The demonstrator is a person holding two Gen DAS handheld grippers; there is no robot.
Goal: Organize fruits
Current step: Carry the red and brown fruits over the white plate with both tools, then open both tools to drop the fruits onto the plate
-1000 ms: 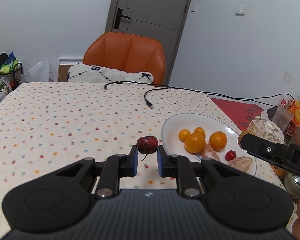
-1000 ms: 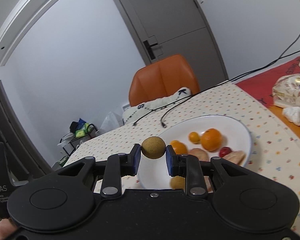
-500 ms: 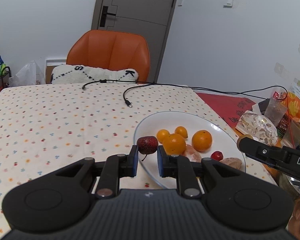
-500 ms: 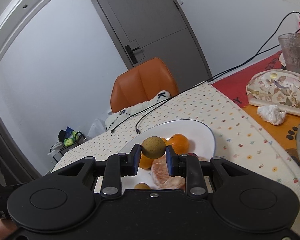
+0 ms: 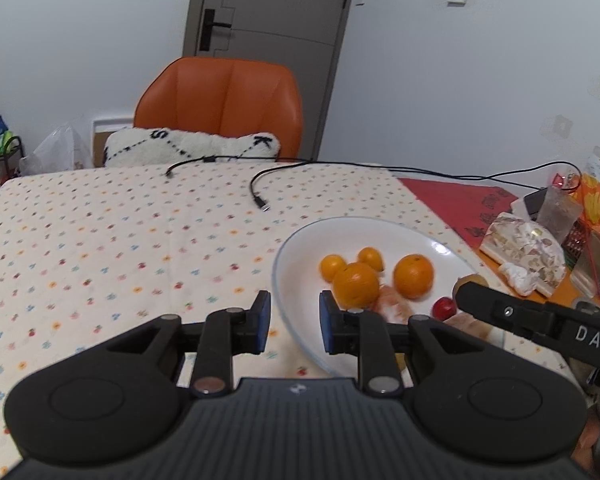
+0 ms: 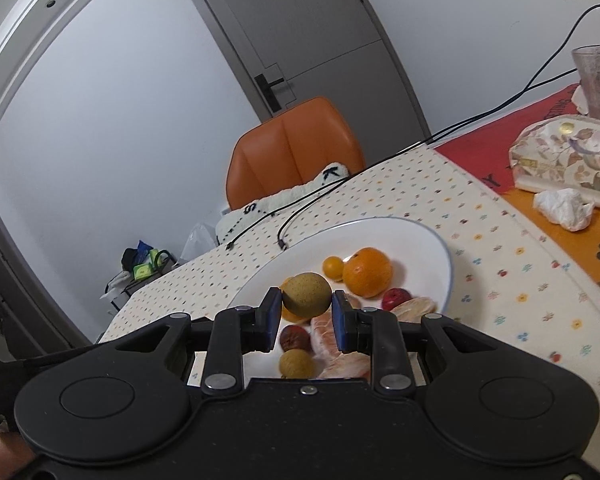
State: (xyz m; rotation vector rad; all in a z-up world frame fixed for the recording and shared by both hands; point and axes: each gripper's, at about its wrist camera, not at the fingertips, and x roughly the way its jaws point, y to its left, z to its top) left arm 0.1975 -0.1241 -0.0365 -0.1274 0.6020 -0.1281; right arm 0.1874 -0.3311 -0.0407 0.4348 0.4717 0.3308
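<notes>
White letters "DAS" stand on the black right gripper (image 5: 465, 295) at four o'clock. The white pillow (image 5: 192, 147) shows black "S" and "K".

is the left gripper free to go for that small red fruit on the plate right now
Probably yes. The left gripper is open and empty at the white plate rim. The small red fruit lies uncovered, but the right gripper, shut on a brown fruit, hovers right beside it and may crowd the approach.
</notes>
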